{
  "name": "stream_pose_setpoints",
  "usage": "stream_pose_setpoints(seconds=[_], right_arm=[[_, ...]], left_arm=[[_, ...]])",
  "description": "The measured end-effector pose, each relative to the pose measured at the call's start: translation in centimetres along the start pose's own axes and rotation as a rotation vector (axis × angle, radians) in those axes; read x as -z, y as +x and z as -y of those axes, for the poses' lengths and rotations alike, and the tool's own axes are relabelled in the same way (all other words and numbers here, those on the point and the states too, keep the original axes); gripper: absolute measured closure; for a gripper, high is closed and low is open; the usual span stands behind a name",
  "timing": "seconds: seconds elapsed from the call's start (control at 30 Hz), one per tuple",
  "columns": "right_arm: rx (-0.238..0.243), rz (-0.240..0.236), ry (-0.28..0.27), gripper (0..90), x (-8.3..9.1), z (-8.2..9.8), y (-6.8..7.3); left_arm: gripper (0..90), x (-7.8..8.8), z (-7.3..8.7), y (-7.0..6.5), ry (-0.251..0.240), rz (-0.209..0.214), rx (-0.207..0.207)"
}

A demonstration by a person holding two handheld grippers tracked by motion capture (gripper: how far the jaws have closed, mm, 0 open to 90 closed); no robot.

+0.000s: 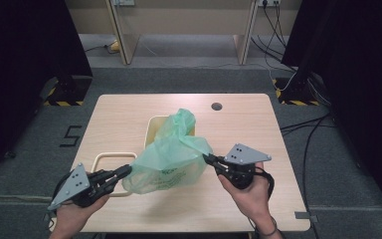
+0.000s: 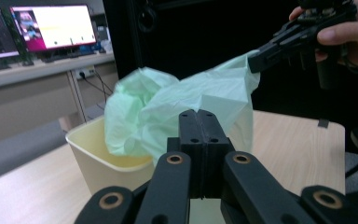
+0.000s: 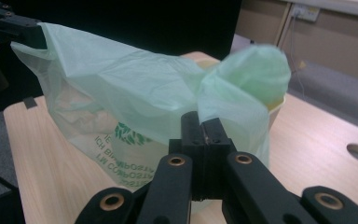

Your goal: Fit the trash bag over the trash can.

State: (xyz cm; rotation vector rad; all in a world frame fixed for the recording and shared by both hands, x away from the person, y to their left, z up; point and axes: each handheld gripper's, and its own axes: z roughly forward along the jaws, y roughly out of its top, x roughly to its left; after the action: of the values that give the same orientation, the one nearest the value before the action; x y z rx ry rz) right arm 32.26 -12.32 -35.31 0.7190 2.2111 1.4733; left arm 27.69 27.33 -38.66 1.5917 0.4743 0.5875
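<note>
A thin pale green plastic bag (image 1: 171, 162) with dark green print hangs stretched between my two grippers above the table's front half. Its far end bunches up over a cream bin (image 1: 152, 128) standing mid-table. My left gripper (image 1: 128, 170) is shut on the bag's left edge, and its jaws (image 2: 200, 119) stand pressed together with the film (image 2: 186, 100) just beyond them. On the opposite edge my right gripper (image 1: 207, 158) is shut, its jaws (image 3: 200, 125) also together against the bag (image 3: 121, 88). Each gripper view shows the other gripper pinching a far corner (image 2: 261, 58) (image 3: 28, 35).
A cream rectangular ring (image 1: 101, 159) lies flat on the wooden table (image 1: 258, 124) at the left, partly under the bag and my left gripper. A round cable hole (image 1: 217, 106) sits near the far edge. Black curtains flank the table; cables trail on the floor at the right.
</note>
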Motion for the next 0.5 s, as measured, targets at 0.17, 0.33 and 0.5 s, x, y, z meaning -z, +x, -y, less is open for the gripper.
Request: stream_pose_setpoints(seconds=[0.17,0.33,0.5], right_arm=[[0.031,0.002,-0.029,90.0,0.1,-1.6,-0.1],[0.033,-0.002,-0.032,90.0,-0.7,-2.7,-0.7],[0.008,0.008,-0.009,90.0,-1.9,-2.5,-1.5]], left_arm=[[89.6,0.7,-2.0,0.4,-0.062,-0.026,-0.027],[89.6,1.0,-3.2,0.8,-0.076,-0.048,-0.037],[89.5,-0.3,-2.4,2.3,-0.037,-0.049,-0.019]])
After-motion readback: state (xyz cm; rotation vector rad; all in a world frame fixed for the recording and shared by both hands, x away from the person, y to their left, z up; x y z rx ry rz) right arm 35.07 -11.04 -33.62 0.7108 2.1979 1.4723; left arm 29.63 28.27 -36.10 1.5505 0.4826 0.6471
